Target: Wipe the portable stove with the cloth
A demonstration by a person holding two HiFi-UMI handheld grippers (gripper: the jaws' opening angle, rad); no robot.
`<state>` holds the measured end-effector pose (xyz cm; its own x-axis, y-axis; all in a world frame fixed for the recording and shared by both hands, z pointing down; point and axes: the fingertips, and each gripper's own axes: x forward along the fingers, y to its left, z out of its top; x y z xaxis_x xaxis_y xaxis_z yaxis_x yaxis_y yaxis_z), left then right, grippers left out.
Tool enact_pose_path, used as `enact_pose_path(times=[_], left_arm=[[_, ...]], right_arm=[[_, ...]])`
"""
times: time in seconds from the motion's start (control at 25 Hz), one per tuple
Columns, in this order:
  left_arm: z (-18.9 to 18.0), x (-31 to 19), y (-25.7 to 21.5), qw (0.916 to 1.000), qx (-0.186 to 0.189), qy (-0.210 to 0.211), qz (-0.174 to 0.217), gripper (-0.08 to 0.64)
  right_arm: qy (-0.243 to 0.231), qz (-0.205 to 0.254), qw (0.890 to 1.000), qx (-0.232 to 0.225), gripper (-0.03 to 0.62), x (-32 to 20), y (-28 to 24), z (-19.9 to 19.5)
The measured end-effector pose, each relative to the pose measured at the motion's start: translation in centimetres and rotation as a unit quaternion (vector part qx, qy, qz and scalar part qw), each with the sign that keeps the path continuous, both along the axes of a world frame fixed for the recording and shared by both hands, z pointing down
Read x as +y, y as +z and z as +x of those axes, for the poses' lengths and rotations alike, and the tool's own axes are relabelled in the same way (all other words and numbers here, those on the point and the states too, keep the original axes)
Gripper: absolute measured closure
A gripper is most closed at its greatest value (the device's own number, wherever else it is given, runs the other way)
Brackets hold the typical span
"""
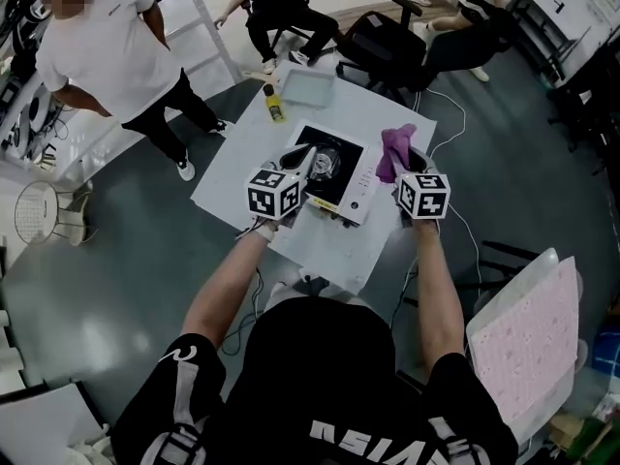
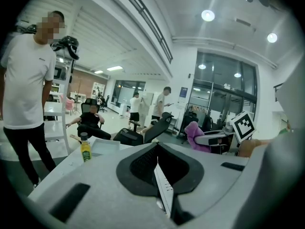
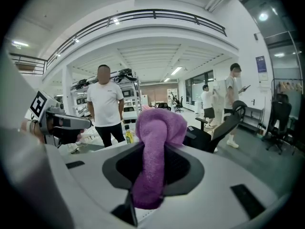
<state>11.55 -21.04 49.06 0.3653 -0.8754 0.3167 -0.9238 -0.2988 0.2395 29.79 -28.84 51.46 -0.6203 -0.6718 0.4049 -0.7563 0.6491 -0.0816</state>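
The white portable stove [image 1: 360,184] with its black burner sits on a white table [image 1: 242,177] in the head view. My left gripper [image 1: 306,155] hovers over the stove's near left part; its jaws meet with nothing between them, as the left gripper view [image 2: 158,151] also shows. My right gripper [image 1: 409,166] is at the stove's right edge, shut on a purple cloth [image 1: 396,148]. In the right gripper view the cloth [image 3: 157,128] bulges out above the jaws and hangs down between them. Both gripper views miss the stove.
A yellow bottle [image 1: 275,103] and a pale tray [image 1: 306,87] stand at the table's far end. A person in a white shirt [image 1: 111,51] stands to the left, and black office chairs [image 1: 387,42] with seated people lie beyond. A pink patterned board [image 1: 528,337] leans at the right.
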Motion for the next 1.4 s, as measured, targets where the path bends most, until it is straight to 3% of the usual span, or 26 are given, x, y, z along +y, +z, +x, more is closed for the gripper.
enact_pose_path(times=[0.36,0.6,1.4], left_arm=[[1.7,-1.2,0.4,0.9997,0.017,-0.018,-0.001,0.551],[2.5,-2.5,1.5,0.9998,0.008,-0.015,-0.006,0.551],[4.3,-5.7,8.6,0.9988,0.007,-0.004,-0.049,0.551]], right_arm=[[-0.023,-0.008,1.000,0.002,0.483,-1.8,1.2,0.3],[-0.038,-0.014,0.999,0.013,0.483,-3.1,3.0,-0.2],[-0.088,-0.075,0.989,0.096,0.483,-6.9,15.2,-1.5]])
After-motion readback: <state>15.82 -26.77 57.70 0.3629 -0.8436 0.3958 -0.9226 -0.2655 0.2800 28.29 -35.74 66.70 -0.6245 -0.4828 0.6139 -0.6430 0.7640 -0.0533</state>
